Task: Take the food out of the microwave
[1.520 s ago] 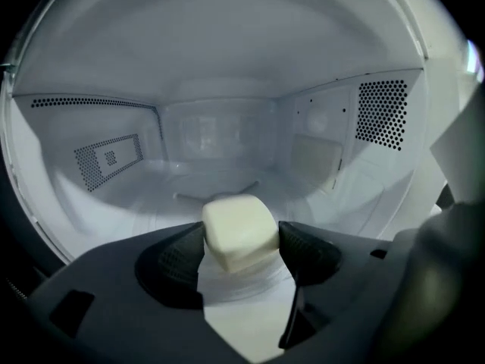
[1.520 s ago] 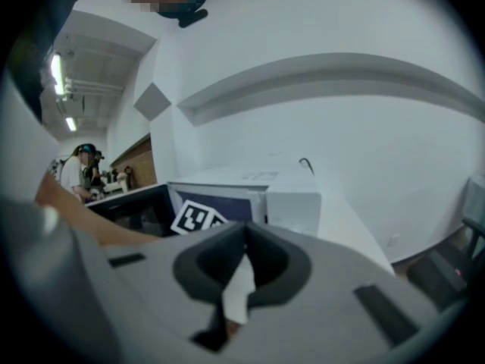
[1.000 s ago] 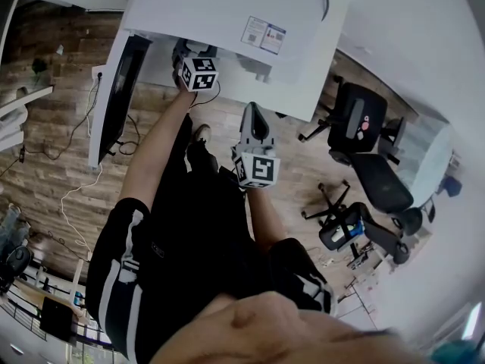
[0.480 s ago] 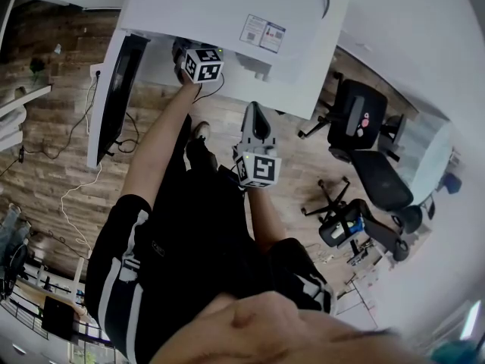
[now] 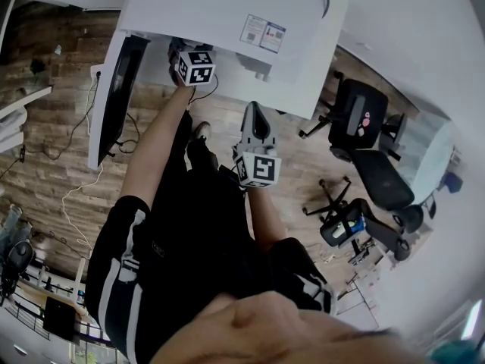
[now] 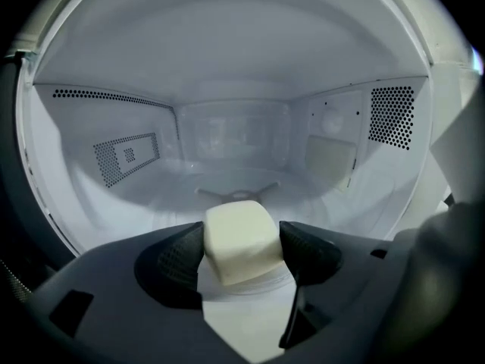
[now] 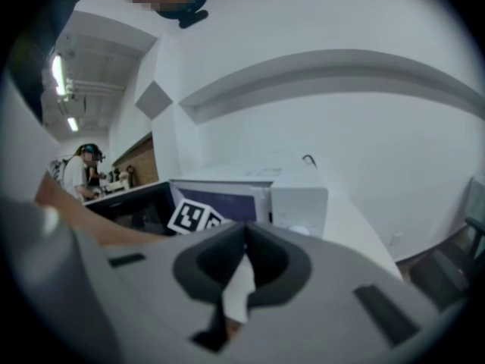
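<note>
The white microwave (image 5: 227,14) stands with its door (image 5: 114,97) swung open to the left. My left gripper (image 6: 241,250) reaches inside the cavity and is shut on a pale cream cube of food (image 6: 236,233), held between both dark pads low over the glass turntable (image 6: 182,196). Whether the cube touches the turntable I cannot tell. From the head view only the left gripper's marker cube (image 5: 193,67) shows at the microwave's mouth. My right gripper (image 5: 254,120) hangs in front of the microwave, below its control side, with its jaws pressed together and nothing in them (image 7: 244,260).
Black office chairs (image 5: 364,127) stand on the wooden floor (image 5: 53,150) to the right. Cables (image 5: 83,135) trail down left of the door. The microwave's walls and vent holes (image 6: 390,116) close in around the left gripper. A person (image 7: 83,169) stands far off to the left.
The left gripper's marker cube has shifted slightly at the microwave's mouth, up a little and then back left. The right gripper has not moved.
</note>
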`<state>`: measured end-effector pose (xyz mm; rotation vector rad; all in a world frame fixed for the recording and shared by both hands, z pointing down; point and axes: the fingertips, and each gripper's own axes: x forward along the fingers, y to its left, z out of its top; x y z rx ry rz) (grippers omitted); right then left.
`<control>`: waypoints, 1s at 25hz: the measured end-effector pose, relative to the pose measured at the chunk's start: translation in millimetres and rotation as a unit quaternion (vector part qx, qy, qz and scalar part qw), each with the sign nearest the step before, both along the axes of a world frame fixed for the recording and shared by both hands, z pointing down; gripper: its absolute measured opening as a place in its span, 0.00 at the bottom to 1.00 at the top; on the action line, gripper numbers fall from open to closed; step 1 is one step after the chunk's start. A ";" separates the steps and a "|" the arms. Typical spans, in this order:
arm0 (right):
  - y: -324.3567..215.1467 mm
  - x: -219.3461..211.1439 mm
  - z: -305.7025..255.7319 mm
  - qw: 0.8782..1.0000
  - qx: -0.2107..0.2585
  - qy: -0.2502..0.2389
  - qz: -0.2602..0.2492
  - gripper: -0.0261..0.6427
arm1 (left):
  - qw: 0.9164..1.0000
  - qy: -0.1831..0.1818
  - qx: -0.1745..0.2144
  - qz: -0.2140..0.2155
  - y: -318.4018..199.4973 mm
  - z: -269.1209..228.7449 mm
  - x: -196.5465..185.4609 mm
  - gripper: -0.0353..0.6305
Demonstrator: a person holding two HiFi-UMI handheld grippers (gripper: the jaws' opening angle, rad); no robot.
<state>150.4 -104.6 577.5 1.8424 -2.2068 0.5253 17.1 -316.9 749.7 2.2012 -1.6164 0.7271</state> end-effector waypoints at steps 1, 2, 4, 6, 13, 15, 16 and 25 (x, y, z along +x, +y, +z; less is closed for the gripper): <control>-0.1 -0.7 -0.6 1.000 0.001 0.000 0.000 0.08 | 1.000 0.000 0.000 0.002 0.7 -0.8 -2.0 0.56; -0.2 -1.4 -1.4 1.000 0.001 0.000 -0.001 0.08 | 1.000 0.000 0.000 0.004 1.6 -1.9 -3.9 0.56; 0.1 -2.4 -2.4 1.000 0.001 0.000 -0.001 0.08 | 1.000 0.001 0.001 0.007 3.6 -3.9 -6.9 0.56; 0.4 -2.6 -1.4 1.000 0.000 0.001 -0.003 0.08 | 1.000 0.003 0.004 0.011 5.8 -4.3 -9.0 0.56; 0.8 -3.2 2.1 1.000 0.000 0.001 -0.006 0.08 | 1.000 0.015 0.010 0.013 12.6 -8.6 -15.7 0.56; 1.0 -4.7 0.9 1.000 0.002 0.001 -0.008 0.08 | 1.000 0.017 0.010 0.012 15.9 -10.0 -18.7 0.56; 1.1 -5.3 0.2 1.000 0.003 0.000 -0.008 0.08 | 1.000 0.020 0.011 0.011 17.4 -11.3 -20.3 0.56; 3.9 -5.7 -5.6 1.000 0.014 -0.001 -0.012 0.08 | 0.999 0.044 0.015 0.008 44.4 -23.6 -23.9 0.56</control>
